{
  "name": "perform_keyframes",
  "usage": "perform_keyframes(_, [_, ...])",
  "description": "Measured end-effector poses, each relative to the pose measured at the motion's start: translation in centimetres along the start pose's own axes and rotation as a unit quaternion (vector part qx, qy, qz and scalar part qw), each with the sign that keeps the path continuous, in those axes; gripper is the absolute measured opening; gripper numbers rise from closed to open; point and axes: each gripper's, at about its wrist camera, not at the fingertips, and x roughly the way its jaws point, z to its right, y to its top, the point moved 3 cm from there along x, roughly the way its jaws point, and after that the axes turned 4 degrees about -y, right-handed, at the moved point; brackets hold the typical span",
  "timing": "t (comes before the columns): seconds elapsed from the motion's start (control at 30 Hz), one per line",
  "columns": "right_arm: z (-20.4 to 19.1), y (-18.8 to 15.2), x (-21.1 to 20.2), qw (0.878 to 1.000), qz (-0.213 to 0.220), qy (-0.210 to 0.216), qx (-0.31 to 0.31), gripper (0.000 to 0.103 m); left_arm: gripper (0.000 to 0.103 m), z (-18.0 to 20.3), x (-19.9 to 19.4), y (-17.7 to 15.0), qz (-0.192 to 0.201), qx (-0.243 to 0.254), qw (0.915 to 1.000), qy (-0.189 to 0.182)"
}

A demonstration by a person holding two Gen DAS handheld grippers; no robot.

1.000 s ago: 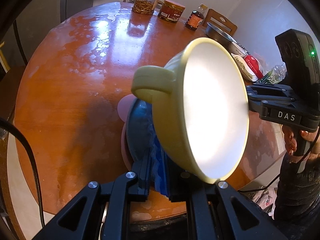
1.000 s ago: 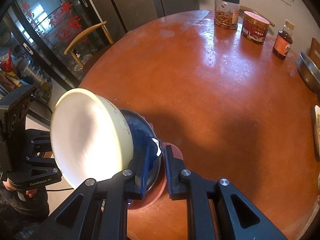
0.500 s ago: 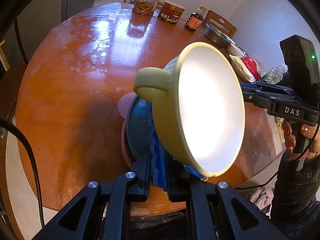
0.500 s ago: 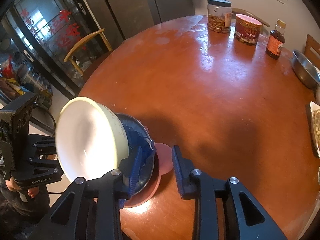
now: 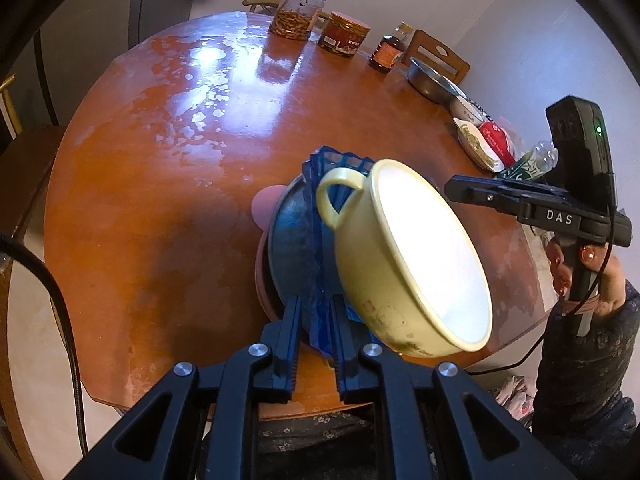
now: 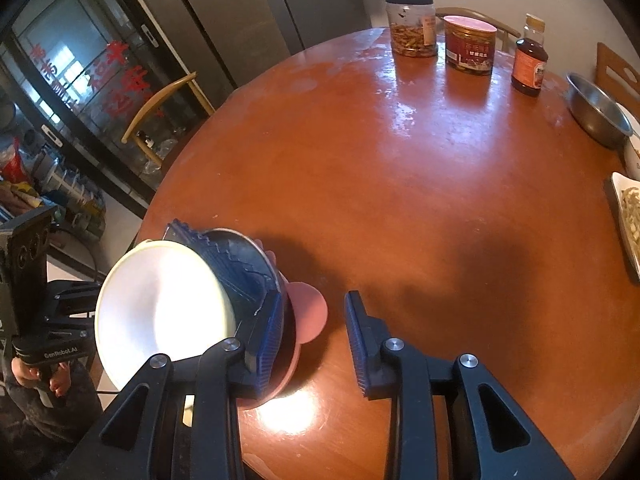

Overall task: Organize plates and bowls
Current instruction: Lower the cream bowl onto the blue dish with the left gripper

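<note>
Two handheld grippers meet over a stack of tableware at the near edge of a round, glossy orange-brown table (image 6: 420, 184). From the left wrist camera, the left gripper (image 5: 316, 316) has its blue-padded jaws drawn nearly together, pinching the edge of a blue ruffled dish (image 5: 316, 236) that stands tilted on its rim. A pale yellow bowl (image 5: 416, 264) with a loop handle leans against that dish, its white inside turned toward the right and glaring in the light; whether the pads also touch the bowl's wall cannot be told from this angle. Beneath both lies a pink plate (image 5: 264, 210), flat on the table, its rounded tab showing at the far left of the stack. In the right wrist view, the right gripper (image 6: 316, 344) stands partly open with nothing pressed between its fingers: its left finger sits just beside the blue dish and over the pink plate (image 6: 310, 312), while its right finger hangs above bare tabletop. The yellow bowl (image 6: 160, 316) appears there at lower left, tipped toward the left gripper's body. A person's hand (image 5: 576, 268) grasps the right gripper's handle at the right of the left wrist view. Along the far edge stand a clear jar (image 6: 410, 24), a red tin (image 6: 470, 46) and a brown bottle (image 6: 530, 60); a steel bowl (image 6: 596, 110) sits at far right.
</note>
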Motion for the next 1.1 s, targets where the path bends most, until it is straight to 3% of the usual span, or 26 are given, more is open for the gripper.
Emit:
perform_keyframes(0.17, [-0.2,-0.1,0.0,1.0,0.0,-0.005,-0.005,0.036,0.014,0.1,-0.7,-0.1,0.005,-0.004,0.9999,-0.008])
perform_keyframes(0.27, [0.1,-0.2,0.0,1.0,0.002,-0.005,-0.002,0.043,0.014,-0.1,-1.2,-0.2,0.009,-0.009,0.9999,-0.006])
perform_keyframes(0.87, [-1.3,-1.4,-1.7,1.0,0.014,0.001,-0.023,0.044,0.014,0.4,-1.7,-1.0,0.015,0.005,0.9998,0.01])
perform_keyframes(1.1, [-3.6,-3.8,-4.0,0.998,0.031,0.015,-0.058,0.044,0.014,3.1,-4.1,-2.5,0.035,0.04,0.9986,-0.006])
